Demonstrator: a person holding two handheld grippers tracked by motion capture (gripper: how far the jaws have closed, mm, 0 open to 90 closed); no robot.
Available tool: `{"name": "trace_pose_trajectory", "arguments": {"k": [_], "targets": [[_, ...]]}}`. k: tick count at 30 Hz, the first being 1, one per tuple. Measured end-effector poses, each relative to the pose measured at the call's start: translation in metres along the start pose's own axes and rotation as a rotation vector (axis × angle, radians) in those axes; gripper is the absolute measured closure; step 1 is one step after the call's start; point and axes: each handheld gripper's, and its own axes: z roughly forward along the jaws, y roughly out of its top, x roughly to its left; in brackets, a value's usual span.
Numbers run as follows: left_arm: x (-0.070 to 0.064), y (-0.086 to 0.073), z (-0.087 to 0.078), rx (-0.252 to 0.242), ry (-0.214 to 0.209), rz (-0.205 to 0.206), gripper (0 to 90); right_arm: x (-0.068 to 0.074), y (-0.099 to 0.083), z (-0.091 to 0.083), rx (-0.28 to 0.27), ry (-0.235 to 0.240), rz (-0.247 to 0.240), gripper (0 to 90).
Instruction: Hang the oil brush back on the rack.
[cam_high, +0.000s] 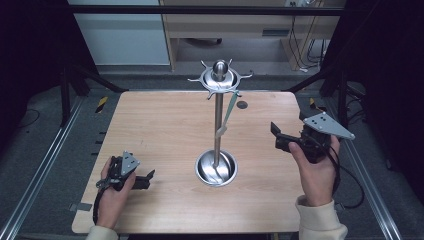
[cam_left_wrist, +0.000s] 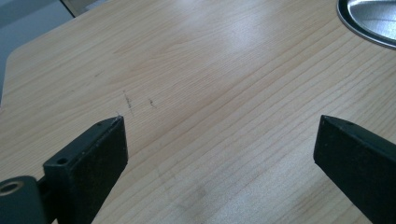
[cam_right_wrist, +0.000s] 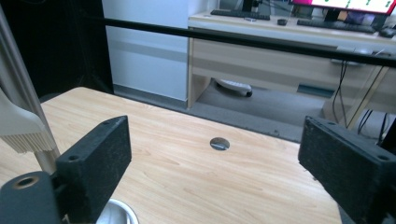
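— Looking at the right tongs first: held up off the desk, jaws spread wide with nothing between them, aimed left toward the metal stand. What worries you?

— The pale comb-like piece hanging from one of the hooks on the stand's top ring. It dangles close beside the pole, between the ring and the round base. In the right gripper view its toothed end sits just left of the near jaw. Closing from that angle, I'd judge the jaw could strike the pole instead and set the piece swinging.

— And the stand itself?

— Tall, thin, one dish-shaped foot. A sideways shove high up could probably rock it, or knock the piece off its hook.

— The left tongs?

— Low on the near left of the desk, jaws wide, empty, well apart from the base whose rim only edges their camera. Too far off to steady anything if the stand tips.
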Motion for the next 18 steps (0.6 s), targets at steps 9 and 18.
{"name": "trace_pose_trajectory", "arguments": {"k": [9, 18], "targets": [[0.000, 0.000, 0.000, 0.002, -0.001, 0.000, 2.5, -0.013, -0.017, 0.010, 0.043, -0.019, 0.013, 10.0], [0.000, 0.000, 0.000, 0.001, -0.001, 0.002, 2.5, -0.015, -0.034, 0.024, 0.111, -0.028, -0.006, 11.0]]}}
